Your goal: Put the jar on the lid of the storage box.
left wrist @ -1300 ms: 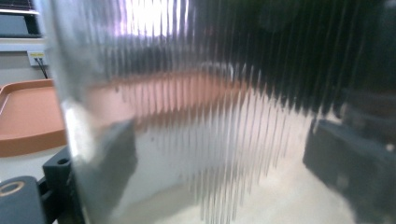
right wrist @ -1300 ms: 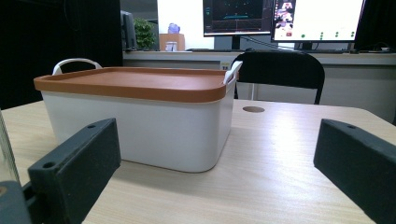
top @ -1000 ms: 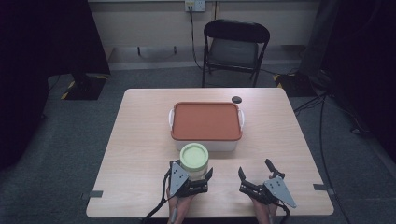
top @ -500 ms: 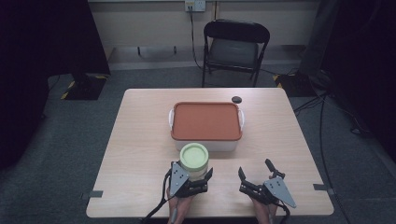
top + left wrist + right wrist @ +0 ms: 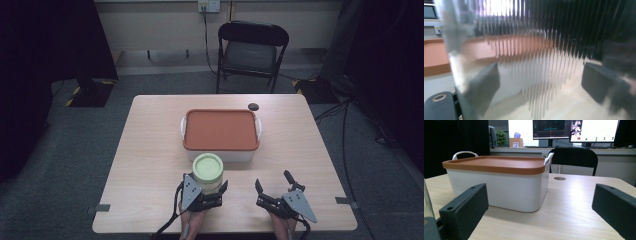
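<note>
My left tongs (image 5: pixel 206 192) straddle the ribbed jar (image 5: pixel 208 172), grip unclear. Right tongs (image 5: pixel 274 186) open, empty. Bin (image 5: pixel 221 131) lidded.

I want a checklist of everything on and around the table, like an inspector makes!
Surface: pale wooden table, grey tape marks at its near corners.
Job's things: white bin with orange lid shut on top; ribbed clear jar with pale green lid, standing just in front of the bin.
Clutter: small dark disc near the far edge.
Grippers: left gripper jaws either side of the jar, grip unclear; right gripper open, empty.
Cables: one trails from the left gripper; others on the floor at right.
Surroundings: black folding chair, wall socket, dark curtains, monitors behind.
</note>
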Available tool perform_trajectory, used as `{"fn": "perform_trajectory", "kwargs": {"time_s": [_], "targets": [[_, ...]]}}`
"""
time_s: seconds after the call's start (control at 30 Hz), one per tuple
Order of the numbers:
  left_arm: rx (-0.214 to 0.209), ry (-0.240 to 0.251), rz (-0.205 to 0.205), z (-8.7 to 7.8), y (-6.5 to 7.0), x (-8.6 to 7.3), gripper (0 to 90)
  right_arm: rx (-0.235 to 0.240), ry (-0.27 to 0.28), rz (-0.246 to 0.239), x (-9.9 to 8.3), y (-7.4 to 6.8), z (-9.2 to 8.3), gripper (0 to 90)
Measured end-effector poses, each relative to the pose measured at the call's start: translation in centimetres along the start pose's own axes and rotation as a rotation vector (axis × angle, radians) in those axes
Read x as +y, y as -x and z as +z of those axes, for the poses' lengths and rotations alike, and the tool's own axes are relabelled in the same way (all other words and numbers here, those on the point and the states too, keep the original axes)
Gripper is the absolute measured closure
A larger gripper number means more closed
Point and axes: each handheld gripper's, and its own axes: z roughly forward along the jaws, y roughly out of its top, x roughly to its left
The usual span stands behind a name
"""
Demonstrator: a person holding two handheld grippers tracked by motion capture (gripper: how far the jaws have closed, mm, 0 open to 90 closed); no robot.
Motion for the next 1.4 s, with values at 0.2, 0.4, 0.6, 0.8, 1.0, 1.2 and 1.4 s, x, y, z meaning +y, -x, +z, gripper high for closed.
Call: {"fn": "perform_trajectory", "kwargs": {"time_s": [0.2, 0.4, 0.6, 0.8, 1.0, 1.2, 1.4], "targets": [[-0.001, -0.001, -0.002, 0.0, 0.0, -0.5, 10.0, 0.000, 0.000, 0.000, 0.0, 0.0, 0.0, 0.0], [-0.001, 0.002, -0.003, 0.0, 0.0, -0.8, 10.0, 0.000, 0.000, 0.000, 0.0, 0.0, 0.0, 0.0], [0.000, -0.001, -0.003, 0.1, 0.0, -1.1, 10.1, 0.000, 0.000, 0.000, 0.0, 0.0, 0.0, 0.0], [0.002, 0.000, -0.001, 0.1, 0.0, -1.3, 10.1, -0.001, 0.000, 0.000, 0.0, 0.0, 0.0, 0.0], [0.004, 0.000, -0.003, 0.1, 0.0, -1.6, 10.3, -0.001, 0.000, 0.000, 0.0, 0.0, 0.0, 0.0], [0.008, 0.004, 0.007, 0.1, 0.1, -1.6, 10.9, -0.001, 0.000, -0.001, 0.0, 0.0, 0.0, 0.0], [0.014, 0.005, 0.012, 0.1, 0.2, -1.6, 11.3, -0.001, 0.000, -0.001, 0.0, 0.0, 0.0, 0.0]]}}
